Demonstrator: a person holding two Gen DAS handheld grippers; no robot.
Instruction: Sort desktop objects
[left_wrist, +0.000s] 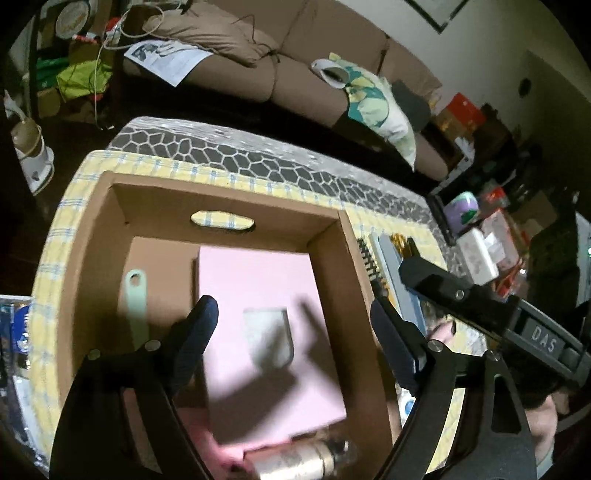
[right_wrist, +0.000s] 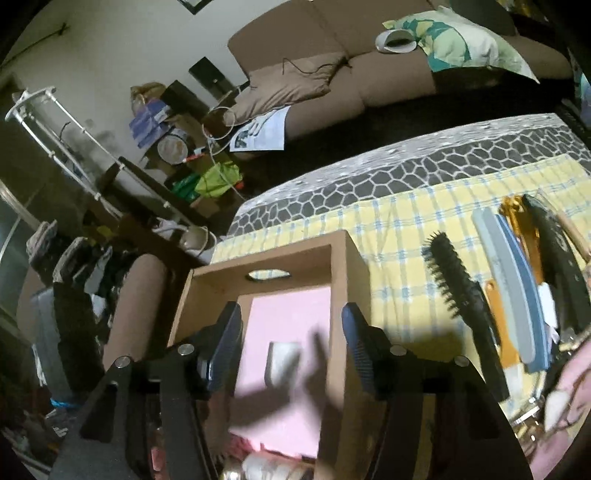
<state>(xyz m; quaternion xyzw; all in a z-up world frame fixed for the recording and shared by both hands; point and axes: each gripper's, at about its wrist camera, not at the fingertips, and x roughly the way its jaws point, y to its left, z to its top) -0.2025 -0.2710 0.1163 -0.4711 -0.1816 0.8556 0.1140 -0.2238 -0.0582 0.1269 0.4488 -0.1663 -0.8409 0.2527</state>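
A brown cardboard box (left_wrist: 92, 236) stands on a yellow checked cloth (left_wrist: 55, 258). Inside lie a pink box (left_wrist: 266, 332) with a pale window, a mint-green handle (left_wrist: 136, 306) and a beige bottle (left_wrist: 303, 459). My left gripper (left_wrist: 295, 325) is open and empty above the box. The other gripper's body (left_wrist: 480, 306) reaches in from the right. In the right wrist view my right gripper (right_wrist: 291, 343) is open and empty over the same box (right_wrist: 347, 266) and the pink box (right_wrist: 288, 325). A black round brush (right_wrist: 458, 295), a grey-blue nail file (right_wrist: 509, 280) and an orange tool (right_wrist: 496, 314) lie on the cloth (right_wrist: 388, 229) to the right.
The table has a grey honeycomb cover (left_wrist: 258, 155) beyond the cloth. A brown sofa (left_wrist: 295, 55) with cushions and papers stands behind. Cluttered boxes (left_wrist: 480, 251) sit at the right, and packaged items (left_wrist: 14, 332) at the left edge. A gold clip (right_wrist: 517, 214) and black case (right_wrist: 554, 251) lie far right.
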